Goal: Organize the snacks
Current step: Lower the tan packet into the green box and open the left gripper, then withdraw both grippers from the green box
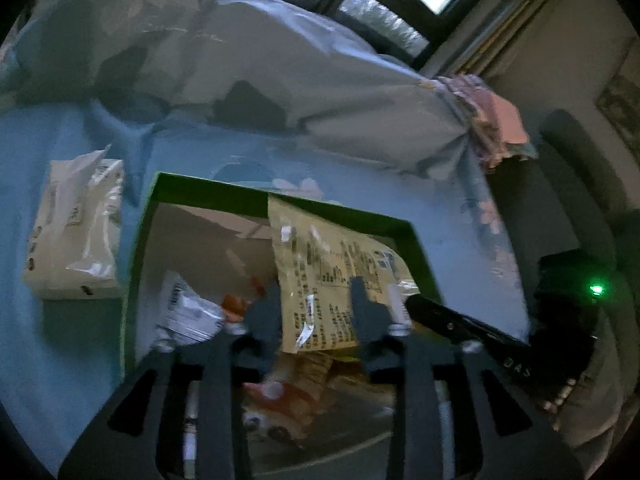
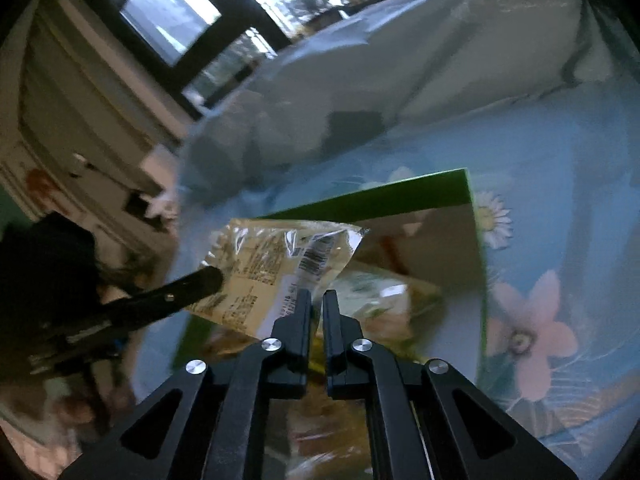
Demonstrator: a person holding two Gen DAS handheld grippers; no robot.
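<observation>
The right tongs [image 2: 317, 300] pinch the yellow packet's [image 2: 276, 264] near edge; it slants over the green box [image 2: 400, 196]. Left tongs [image 1: 316, 300] gape apart beneath it.

Right wrist view. The right gripper [image 2: 317, 308] has its jaws nearly together, pinching the lower edge of a yellow printed snack bag [image 2: 276, 268] with a barcode. The bag hangs over a green-rimmed cardboard box [image 2: 400, 196] resting on a blue floral bedsheet [image 2: 536, 320]. The left gripper's finger [image 2: 192, 286] touches the bag's left side.
</observation>
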